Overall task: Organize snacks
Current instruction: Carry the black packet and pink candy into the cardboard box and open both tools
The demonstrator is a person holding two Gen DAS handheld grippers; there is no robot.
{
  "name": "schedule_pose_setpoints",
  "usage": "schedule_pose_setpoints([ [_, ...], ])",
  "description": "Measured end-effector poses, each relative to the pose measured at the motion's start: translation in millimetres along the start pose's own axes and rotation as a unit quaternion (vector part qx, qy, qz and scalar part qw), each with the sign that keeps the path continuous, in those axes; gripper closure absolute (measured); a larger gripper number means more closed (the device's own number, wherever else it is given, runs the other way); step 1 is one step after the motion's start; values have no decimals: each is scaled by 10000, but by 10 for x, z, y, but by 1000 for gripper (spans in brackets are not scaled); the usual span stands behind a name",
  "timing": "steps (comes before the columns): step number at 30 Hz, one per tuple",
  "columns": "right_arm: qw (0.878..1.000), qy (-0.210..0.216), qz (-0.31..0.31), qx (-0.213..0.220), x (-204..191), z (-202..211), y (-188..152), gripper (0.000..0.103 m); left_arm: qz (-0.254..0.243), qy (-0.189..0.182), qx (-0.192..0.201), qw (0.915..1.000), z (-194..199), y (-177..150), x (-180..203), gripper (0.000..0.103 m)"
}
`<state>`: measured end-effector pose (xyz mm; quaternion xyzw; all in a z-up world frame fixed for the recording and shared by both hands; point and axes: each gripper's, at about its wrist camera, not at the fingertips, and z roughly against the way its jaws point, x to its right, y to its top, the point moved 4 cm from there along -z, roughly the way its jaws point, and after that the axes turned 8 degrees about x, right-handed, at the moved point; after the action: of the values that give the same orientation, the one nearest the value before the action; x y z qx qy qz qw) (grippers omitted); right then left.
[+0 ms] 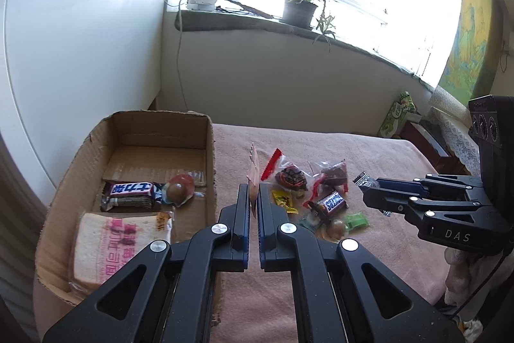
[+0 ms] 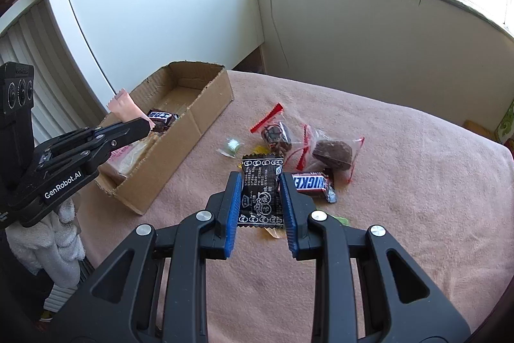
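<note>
Left gripper (image 1: pixel 253 198) is clamped on a thin pink packet (image 1: pixel 253 179), held edge-up between the blue pads, lifted off the cloth (image 1: pixel 321 294) just right of the box wall. In the right wrist view the same packet (image 2: pixel 123 106) protrudes from the left tips above the box (image 2: pixel 205 105) rim. Right gripper (image 2: pixel 261 198) is closed on a black wrapper (image 2: pixel 261 195), held flat between both pads above the snack pile.

Box contents: a chocolate bar (image 1: pixel 131 193), a round sweet (image 1: pixel 178 190) and a bread pack (image 1: pixel 119 243). Loose on the cloth: a Snickers (image 2: pixel 310 182), two clear bags (image 2: pixel 331 155) of dark sweets, a yellow sachet (image 1: pixel 284 201) and a green candy (image 1: pixel 356 221).

Step in hand, as judged: both snacks are picked and await transfer. Roughly half the items remain outside.

Next move: carry the pink packet leftward over the wall, lower it onto bare cardboard at the far end, then release. Follow with the black wrapper. Keep the two tools apart over the box; its opening is narrow.
</note>
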<state>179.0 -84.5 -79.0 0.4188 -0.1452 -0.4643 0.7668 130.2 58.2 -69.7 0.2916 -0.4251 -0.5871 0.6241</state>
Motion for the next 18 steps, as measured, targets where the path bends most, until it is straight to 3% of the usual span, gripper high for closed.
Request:
schedule_pose_setpoints([
  [11, 9992, 337, 222, 54, -536, -396, 345, 77, 240, 478, 76, 9985, 101, 58, -627, 100],
  [18, 9981, 535, 307, 1, -831, -664, 525, 77, 331, 586, 47, 9977, 63, 93, -860, 100],
])
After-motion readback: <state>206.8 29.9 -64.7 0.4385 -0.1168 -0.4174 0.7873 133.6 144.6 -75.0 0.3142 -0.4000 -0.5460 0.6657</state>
